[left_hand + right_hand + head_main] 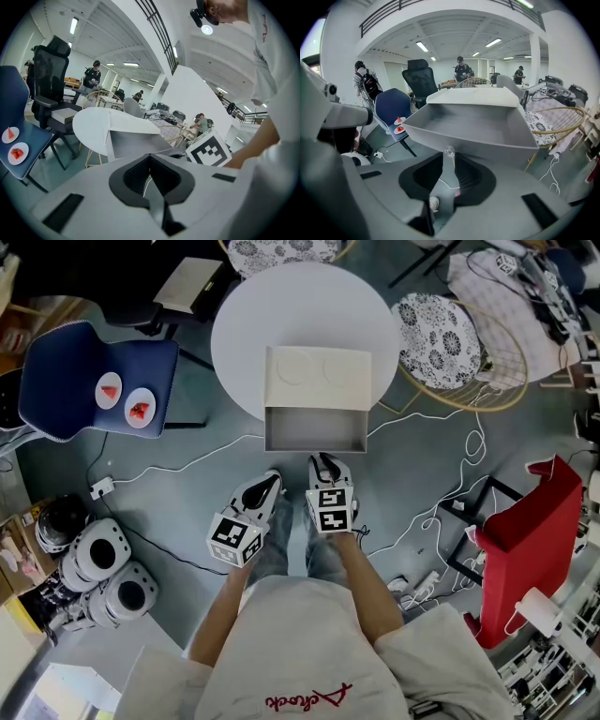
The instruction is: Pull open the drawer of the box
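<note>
My head view looks straight down on the drawer (315, 430), and both gripper views face it from low and close.

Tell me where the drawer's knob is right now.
In the right gripper view the knob sits at centre on the front wall of the drawer, held between the tips of the right hand-held gripper.

Drawer (315, 430) matt grey, smooth; knob (449, 151) clear, glossy; table (244, 334) matt wht.
</note>
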Available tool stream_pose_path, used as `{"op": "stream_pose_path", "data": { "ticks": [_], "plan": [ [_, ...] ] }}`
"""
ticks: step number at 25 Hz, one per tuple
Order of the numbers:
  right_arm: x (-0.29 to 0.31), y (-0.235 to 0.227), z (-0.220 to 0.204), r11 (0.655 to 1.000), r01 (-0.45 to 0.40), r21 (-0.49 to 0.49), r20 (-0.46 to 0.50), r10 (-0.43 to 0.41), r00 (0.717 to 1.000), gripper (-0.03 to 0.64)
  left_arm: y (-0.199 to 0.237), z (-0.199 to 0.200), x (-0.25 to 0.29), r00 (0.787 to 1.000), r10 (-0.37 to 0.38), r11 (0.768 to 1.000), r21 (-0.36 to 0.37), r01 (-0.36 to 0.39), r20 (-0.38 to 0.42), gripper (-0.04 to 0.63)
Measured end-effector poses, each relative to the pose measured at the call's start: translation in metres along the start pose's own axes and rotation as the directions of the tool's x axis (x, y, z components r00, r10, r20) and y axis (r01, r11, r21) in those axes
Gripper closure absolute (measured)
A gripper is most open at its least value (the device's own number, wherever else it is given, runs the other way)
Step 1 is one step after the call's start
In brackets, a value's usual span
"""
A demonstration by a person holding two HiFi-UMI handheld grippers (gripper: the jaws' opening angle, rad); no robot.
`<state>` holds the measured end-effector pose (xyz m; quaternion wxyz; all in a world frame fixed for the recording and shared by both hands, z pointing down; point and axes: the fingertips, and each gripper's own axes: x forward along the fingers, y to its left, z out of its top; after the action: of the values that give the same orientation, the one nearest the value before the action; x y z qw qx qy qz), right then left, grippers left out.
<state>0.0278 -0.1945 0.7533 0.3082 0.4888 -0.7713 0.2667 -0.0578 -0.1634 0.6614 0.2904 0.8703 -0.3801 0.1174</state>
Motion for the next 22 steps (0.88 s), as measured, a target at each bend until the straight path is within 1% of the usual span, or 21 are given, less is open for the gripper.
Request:
{"op": "stream_pose_path", "data": {
  "ticks": [2, 3, 6, 9, 10, 12, 16, 22],
  "plan": [
    [-0.001, -0.001, -0.003, 1.000, -0.002, 0.012, -0.006, 0.002, 1.000, 0.530, -0.001, 0.002, 0.000, 1.000, -0.001, 1.000, 0.004, 0.001, 0.003, 0.583],
    [-0.002, -0.001, -0.005, 1.000, -0.006, 0.015, -0.010, 0.006, 1.000, 0.512, -0.002, 0.003, 0.000, 1.000, -0.003, 1.000, 0.006, 0.003, 0.005, 0.583],
    [-0.011, -0.002, -0.007, 1.000, -0.007, 0.014, -0.006, 0.007, 1.000, 0.509, -0.007, 0.008, 0.001, 1.000, -0.010, 1.000, 0.015, 0.010, 0.013, 0.583],
    [-0.023, -0.002, -0.003, 1.000, -0.010, 0.011, 0.024, 0.010, 1.000, 0.511, -0.013, 0.013, 0.004, 1.000, -0.019, 1.000, 0.025, 0.018, 0.023, 0.583],
    [-0.027, -0.003, -0.001, 1.000, -0.009, 0.010, 0.034, 0.008, 0.999, 0.514, -0.015, 0.016, 0.005, 0.999, -0.023, 0.999, 0.029, 0.022, 0.026, 0.583],
    [-0.034, -0.006, 0.003, 1.000, -0.001, 0.001, 0.050, 0.001, 0.999, 0.548, -0.021, 0.021, 0.008, 0.999, -0.031, 0.999, 0.041, 0.030, 0.035, 0.583],
    [-0.053, -0.006, 0.017, 1.000, -0.007, -0.018, 0.100, 0.008, 0.995, 0.562, -0.036, 0.036, 0.010, 0.998, -0.043, 0.997, 0.071, 0.039, 0.055, 0.583],
    [-0.094, -0.011, 0.048, 0.998, -0.021, -0.062, 0.193, 0.032, 0.981, 0.591, -0.060, 0.061, 0.009, 0.996, -0.044, 0.993, 0.114, 0.034, 0.082, 0.583]
  ]
}}
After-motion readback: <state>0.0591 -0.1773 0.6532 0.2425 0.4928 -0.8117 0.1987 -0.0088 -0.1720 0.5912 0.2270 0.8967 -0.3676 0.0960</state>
